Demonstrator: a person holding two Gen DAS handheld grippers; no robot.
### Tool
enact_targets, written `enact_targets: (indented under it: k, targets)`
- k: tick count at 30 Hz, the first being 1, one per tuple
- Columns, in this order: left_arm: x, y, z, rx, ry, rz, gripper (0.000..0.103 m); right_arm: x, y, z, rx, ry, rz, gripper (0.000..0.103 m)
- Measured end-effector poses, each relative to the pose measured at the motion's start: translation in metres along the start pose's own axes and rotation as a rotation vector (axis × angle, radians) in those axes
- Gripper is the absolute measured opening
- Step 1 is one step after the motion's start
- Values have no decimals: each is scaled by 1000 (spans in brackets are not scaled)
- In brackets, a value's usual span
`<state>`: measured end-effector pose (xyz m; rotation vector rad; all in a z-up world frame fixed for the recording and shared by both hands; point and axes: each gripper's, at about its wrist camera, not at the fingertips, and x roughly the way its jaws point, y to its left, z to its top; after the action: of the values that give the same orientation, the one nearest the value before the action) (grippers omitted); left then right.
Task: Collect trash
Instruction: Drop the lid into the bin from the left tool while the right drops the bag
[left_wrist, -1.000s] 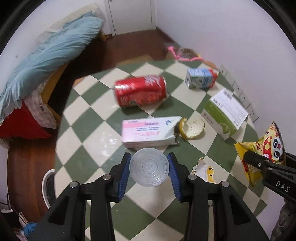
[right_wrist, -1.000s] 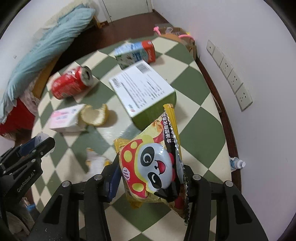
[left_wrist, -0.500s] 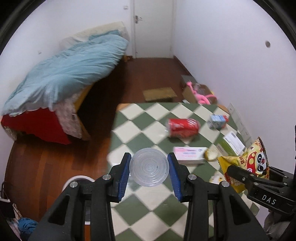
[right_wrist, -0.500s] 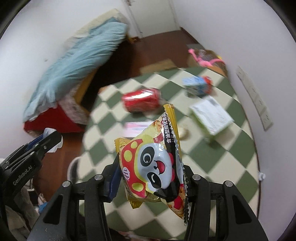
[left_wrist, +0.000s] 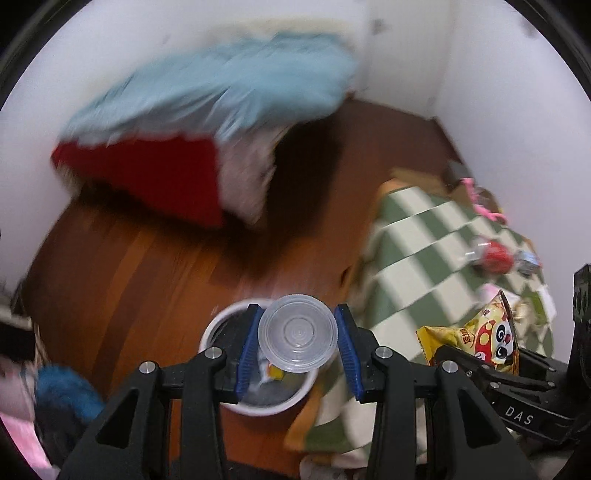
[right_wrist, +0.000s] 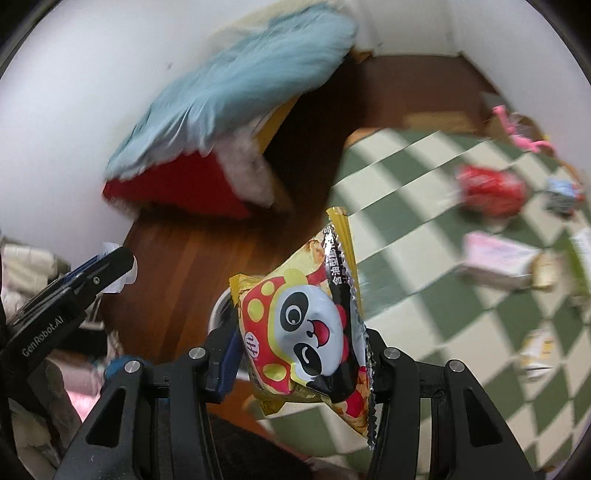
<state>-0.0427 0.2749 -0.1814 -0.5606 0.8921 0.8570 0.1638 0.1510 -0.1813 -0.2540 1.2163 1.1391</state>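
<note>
left gripper (left_wrist: 297, 343): jaws clamped on clear cup (left_wrist: 297, 339), directly over white bin (left_wrist: 221, 328)
right gripper (right_wrist: 299, 350): jaws pinching snack bag (right_wrist: 306, 328), bin partly hidden beneath

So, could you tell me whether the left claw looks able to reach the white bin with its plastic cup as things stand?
Probably yes: the left claw, shut on the plastic cup, sits right over the white bin, whose mouth is open, with nothing between them.
</note>
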Motion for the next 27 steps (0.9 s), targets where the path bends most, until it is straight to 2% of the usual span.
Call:
enact_targets:
  k: [6, 11, 15, 18, 19, 20, 21, 22, 23, 24, 25, 27]
  targets:
    - [68, 82, -24, -150, 191, -27, 36, 102, 59, -15, -59, 168, 21, 52]
    - [114, 118, -44, -246, 321, -98, 37, 177, 81, -19, -99, 282, -19, 52]
    - [137, 132, -58, -303, 378, -121, 38, 225, 89, -13, -136, 355, -71, 52]
    - [148, 134, -59, -328, 396, -112, 47, 251, 94, -9, -157, 404, -81, 52]
    - [151, 136, -61, -339, 400, -107, 60, 258, 95, -9, -166, 416, -91, 53]
    - [152, 139, -60, -343, 401, -101, 80, 265, 95, -9, -174, 430, -94, 53]
    - [153, 141, -60, -348, 399, -89, 88, 273, 96, -8, -181, 450, -90, 55]
    - [154, 146, -60, -352, 397, -84, 93, 280, 97, -7, -185, 467, -91, 67]
    - [154, 148, -60, -354, 396, -74, 93, 285, 98, -7, -189, 481, -92, 75]
    - [153, 149, -59, -352, 395, -56, 93, 290, 98, -7, -194, 490, -87, 90]
    - [154, 150, -59, -347, 392, -38, 93, 293, 97, -9, -202, 498, -89, 96]
    - [150, 148, -59, -321, 376, 11, 94, 298, 96, -10, -216, 509, -107, 96]
